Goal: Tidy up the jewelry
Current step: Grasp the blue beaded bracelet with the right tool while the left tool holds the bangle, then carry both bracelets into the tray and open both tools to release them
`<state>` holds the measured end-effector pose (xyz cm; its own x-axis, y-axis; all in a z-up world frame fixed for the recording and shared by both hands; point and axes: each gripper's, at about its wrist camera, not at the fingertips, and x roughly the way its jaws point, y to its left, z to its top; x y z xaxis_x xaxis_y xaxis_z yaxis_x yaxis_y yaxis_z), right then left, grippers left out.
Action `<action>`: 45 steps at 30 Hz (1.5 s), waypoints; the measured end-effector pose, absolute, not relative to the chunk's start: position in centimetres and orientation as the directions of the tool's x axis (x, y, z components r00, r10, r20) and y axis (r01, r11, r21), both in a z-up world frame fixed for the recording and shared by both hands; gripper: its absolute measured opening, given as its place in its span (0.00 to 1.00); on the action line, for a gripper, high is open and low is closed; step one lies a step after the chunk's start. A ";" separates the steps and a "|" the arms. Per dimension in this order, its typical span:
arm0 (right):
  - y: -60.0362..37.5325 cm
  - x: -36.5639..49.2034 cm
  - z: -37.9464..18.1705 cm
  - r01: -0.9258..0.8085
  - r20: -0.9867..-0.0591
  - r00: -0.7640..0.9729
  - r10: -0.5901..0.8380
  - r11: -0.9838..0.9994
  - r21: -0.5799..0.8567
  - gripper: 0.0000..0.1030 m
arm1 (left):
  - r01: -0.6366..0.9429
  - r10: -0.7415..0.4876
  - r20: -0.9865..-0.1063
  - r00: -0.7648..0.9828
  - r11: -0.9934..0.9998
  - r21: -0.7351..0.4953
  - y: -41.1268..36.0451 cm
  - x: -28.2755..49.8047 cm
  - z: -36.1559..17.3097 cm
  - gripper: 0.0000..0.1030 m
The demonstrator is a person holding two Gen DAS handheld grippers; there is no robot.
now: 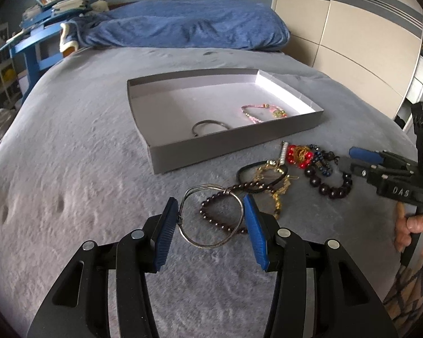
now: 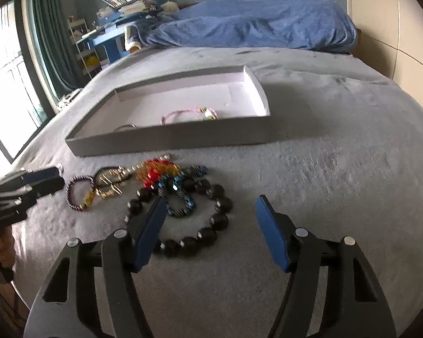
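Left wrist: wire bangle (image 1: 211, 217) clamped within left gripper (image 1: 211, 211).

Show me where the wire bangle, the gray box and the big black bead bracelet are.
wire bangle (image 1: 241, 207), left wrist view, right side of hoop
gray box (image 1: 234, 146), left wrist view, near wall
big black bead bracelet (image 2: 220, 221), right wrist view, right-side bead

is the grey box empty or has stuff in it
Not empty. The lidless grey box holds two pieces: a silver bangle near its front wall and a pink beaded bracelet. The rest of its floor is bare.

Soft daylight enters from an overexposed window (image 2: 5, 64) at the left of the right wrist view. Both fisheye pictures curve strongly, with dark corners and slight blur.
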<state>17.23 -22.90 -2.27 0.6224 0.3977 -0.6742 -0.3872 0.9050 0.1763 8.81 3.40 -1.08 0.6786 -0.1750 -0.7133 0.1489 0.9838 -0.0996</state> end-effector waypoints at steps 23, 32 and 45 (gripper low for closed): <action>-19.8 17.9 -2.7 -0.490 -0.707 0.547 0.448 0.856 0.164 0.07 | 0.132 -0.175 -0.704 0.688 0.985 -0.115 4.3 8.7 -0.9 0.48; -22.0 17.0 1.2 -0.473 -0.600 0.642 0.477 0.862 0.180 0.07 | 0.141 -0.188 -0.680 0.709 0.982 -0.125 3.7 8.9 0.2 0.48; -23.9 17.5 5.0 -0.449 -0.512 0.700 0.498 0.864 0.226 0.07 | 0.172 -0.212 -0.641 0.738 0.977 -0.125 2.1 9.7 2.3 0.48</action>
<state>17.45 -23.93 4.98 0.7002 0.4977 -0.5119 -0.4491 0.8644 0.2260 9.68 2.11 2.31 0.7378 -0.2123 -0.6408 0.1722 0.9770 -0.1255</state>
